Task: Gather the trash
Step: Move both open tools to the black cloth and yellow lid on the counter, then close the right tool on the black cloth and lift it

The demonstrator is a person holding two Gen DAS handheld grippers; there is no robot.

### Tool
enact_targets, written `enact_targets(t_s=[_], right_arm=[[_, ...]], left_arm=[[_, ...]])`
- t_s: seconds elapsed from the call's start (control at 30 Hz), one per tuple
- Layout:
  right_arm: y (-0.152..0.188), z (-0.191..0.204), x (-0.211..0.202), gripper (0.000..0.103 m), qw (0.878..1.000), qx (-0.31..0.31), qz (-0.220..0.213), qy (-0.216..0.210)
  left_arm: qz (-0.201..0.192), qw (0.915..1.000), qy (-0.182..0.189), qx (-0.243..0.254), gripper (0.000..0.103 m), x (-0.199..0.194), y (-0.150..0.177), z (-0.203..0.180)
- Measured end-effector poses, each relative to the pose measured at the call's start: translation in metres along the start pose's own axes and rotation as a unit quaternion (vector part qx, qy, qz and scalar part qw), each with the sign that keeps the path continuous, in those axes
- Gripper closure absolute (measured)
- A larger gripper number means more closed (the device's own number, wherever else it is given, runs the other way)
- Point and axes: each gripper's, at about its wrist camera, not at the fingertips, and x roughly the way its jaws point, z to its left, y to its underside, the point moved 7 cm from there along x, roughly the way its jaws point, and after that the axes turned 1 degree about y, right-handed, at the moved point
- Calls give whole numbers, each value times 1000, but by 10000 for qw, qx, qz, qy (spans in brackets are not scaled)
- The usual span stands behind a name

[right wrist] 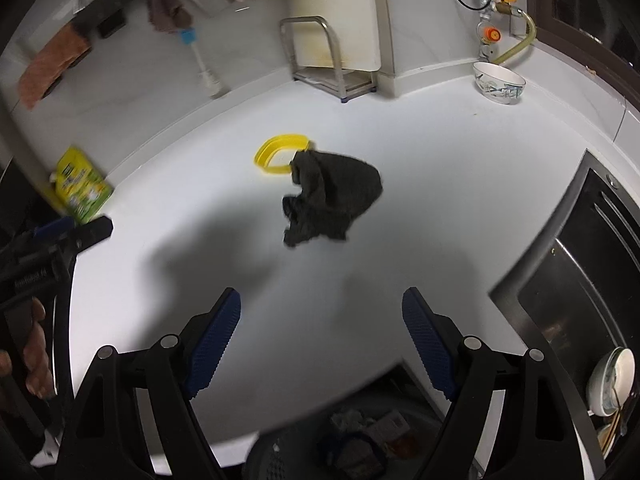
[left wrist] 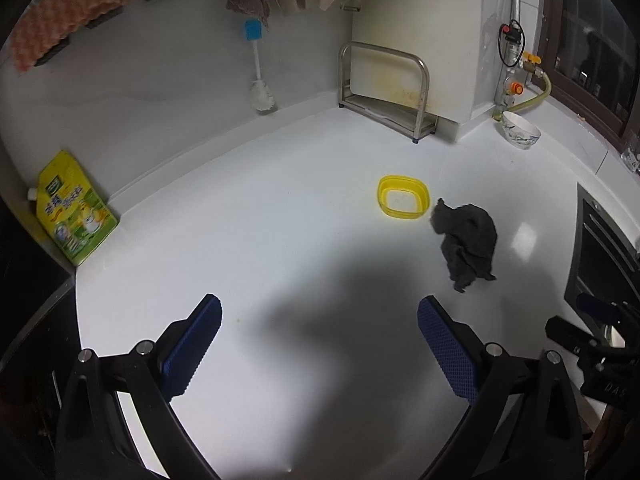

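Note:
My left gripper hangs open over the bare white counter with nothing between its blue pads. My right gripper is also open and empty, above the counter's front edge. Below that edge stands a grey trash bin holding crumpled paper and wrappers. A dark grey cloth lies bunched on the counter ahead of both grippers, touching a yellow plastic ring-shaped lid. In the left wrist view the cloth is ahead to the right, beside the lid.
A yellow-green refill pouch leans at the left wall. A steel rack, a bottle brush and a patterned bowl stand at the back. A steel sink with dishes lies to the right. A hand shows at the left.

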Motion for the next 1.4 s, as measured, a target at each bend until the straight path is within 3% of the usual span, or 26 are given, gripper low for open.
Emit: enact_targets(t_s=[0.47, 0.93, 1.1, 1.17, 1.23, 1.4], right_arm=[[-55, -4, 73, 24, 9987, 149, 69, 484], [-77, -7, 130, 24, 9962, 85, 186, 846], [-83, -6, 135, 25, 9970, 127, 91, 763], [-83, -3, 135, 34, 9976, 78, 49, 689], [-83, -1, 136, 54, 9981, 58, 81, 602], [-82, -5, 133, 70, 9994, 221, 38, 279]], left_arm=[[226, 9989, 309, 278, 6, 77, -38, 7], [437, 9975, 505, 232, 6, 109, -37, -2], [424, 9976, 507, 220, 6, 110, -38, -4], [431, 9975, 524, 196, 6, 109, -38, -5], [437, 9974, 535, 182, 6, 111, -40, -6], [465, 9970, 589, 193, 6, 116, -44, -15]])
